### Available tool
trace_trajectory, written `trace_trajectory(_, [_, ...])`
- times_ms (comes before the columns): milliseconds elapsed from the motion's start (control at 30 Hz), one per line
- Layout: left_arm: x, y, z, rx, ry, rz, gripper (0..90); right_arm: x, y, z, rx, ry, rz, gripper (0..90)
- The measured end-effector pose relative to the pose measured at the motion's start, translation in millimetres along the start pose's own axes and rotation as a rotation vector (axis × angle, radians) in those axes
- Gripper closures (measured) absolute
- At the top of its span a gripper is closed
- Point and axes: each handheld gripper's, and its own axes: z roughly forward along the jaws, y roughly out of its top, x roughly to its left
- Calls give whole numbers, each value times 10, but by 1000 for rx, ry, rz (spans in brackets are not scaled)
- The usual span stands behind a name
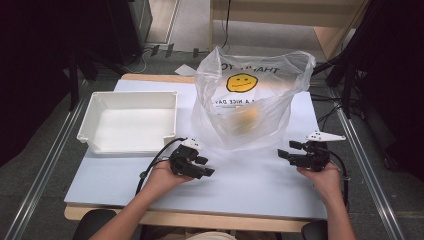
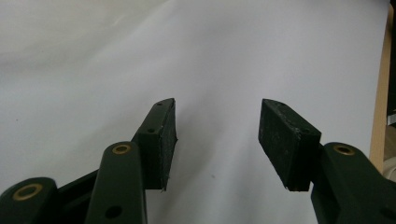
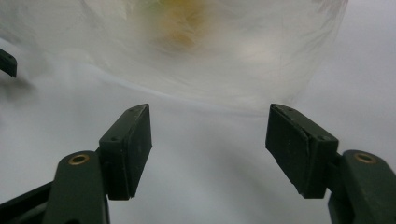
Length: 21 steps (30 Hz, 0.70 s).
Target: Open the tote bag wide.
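Both hand-held grippers sit low over the desk (image 1: 250, 175), jaws apart, nothing held. The left hand-held gripper (image 1: 200, 167) points across bare desk toward the right one; in the left gripper view its pads (image 2: 161, 140) have only white surface between them. The right hand-held gripper (image 1: 292, 152) points at the bag (image 1: 250, 105), which stands just ahead of it; in the right gripper view the bag's lower wall (image 3: 224, 70) bulges close beyond the open pads (image 3: 299, 144), not touching.

The bag is thin clear plastic with a smiley print, mouth open upward, with something yellow inside (image 1: 245, 120), blurred, so what it is can't be told. The tray (image 1: 130, 120) lies ahead and to the outer side of the left hand-held gripper, beside the bag, empty.

Risks, as a judgement:
- Thin film is slippery, so a pinch on the bulging wall likely slides off or catches only a fold, and the bag drags across the desk instead of lifting.
- Grabbing one side only may tip the bag and collapse the mouth, and the yellow thing could roll out or get trapped under folds.
- Clamping low may squeeze the yellow thing through the plastic.
- The left hand-held gripper is aimed away from the bag and needs to turn first; a late swing could knock the tray or push the bag over.
- Trailing cables near both hands could snag on the desk edge.
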Motion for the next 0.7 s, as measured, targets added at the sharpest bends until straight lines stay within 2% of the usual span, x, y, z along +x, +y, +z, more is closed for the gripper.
trace_trajectory(100, [0,4,7,11,3,12,471,9,0,-12,-13,-3,-20,353])
trace_trajectory(300, [22,4,-6,-2,8,2,469,33,-4,-33,-8,1,-38,410])
trace_trajectory(700, [18,10,-12,10,11,10,489,34,-7,-58,6,-2,-16,430])
